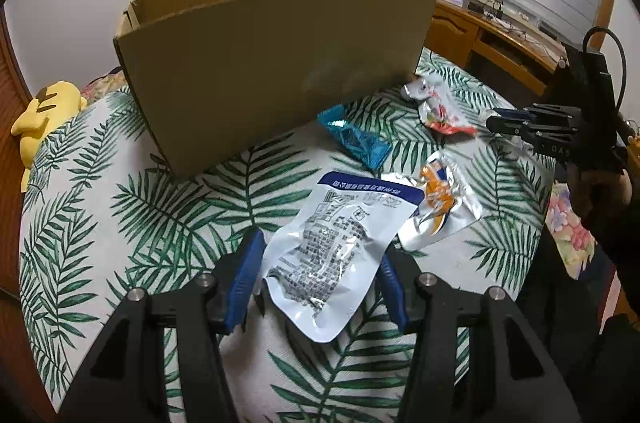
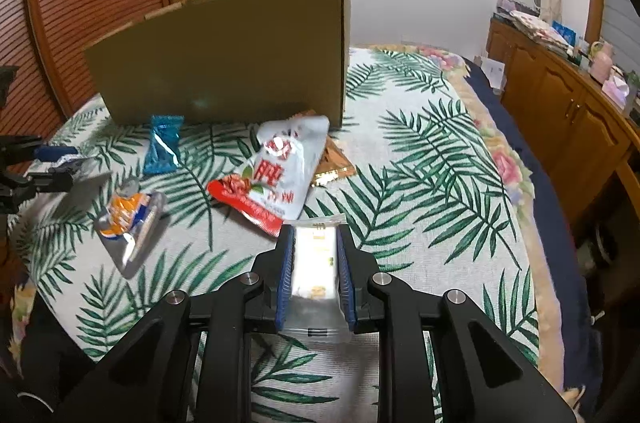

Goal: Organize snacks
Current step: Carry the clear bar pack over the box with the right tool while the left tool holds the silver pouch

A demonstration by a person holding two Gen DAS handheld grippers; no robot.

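An open cardboard box (image 1: 272, 63) stands on the leaf-print bed; it also shows in the right wrist view (image 2: 224, 55). My left gripper (image 1: 320, 255) is shut on a white and blue printed packet (image 1: 336, 243), its pads against the packet's two sides. My right gripper (image 2: 314, 251) is shut on a small pale yellow snack packet (image 2: 314, 263); it also shows in the left wrist view (image 1: 504, 123). Loose on the bed lie a blue wrapper (image 2: 164, 147), a silver and orange packet (image 2: 128, 223), a white and red packet (image 2: 276, 171) and a gold-brown packet (image 2: 334, 167).
A yellow plush toy (image 1: 44, 115) lies at the bed's left edge. A wooden cabinet (image 2: 568, 115) with clutter on top runs along the right wall. A wooden slatted door (image 2: 88, 3) stands behind the box.
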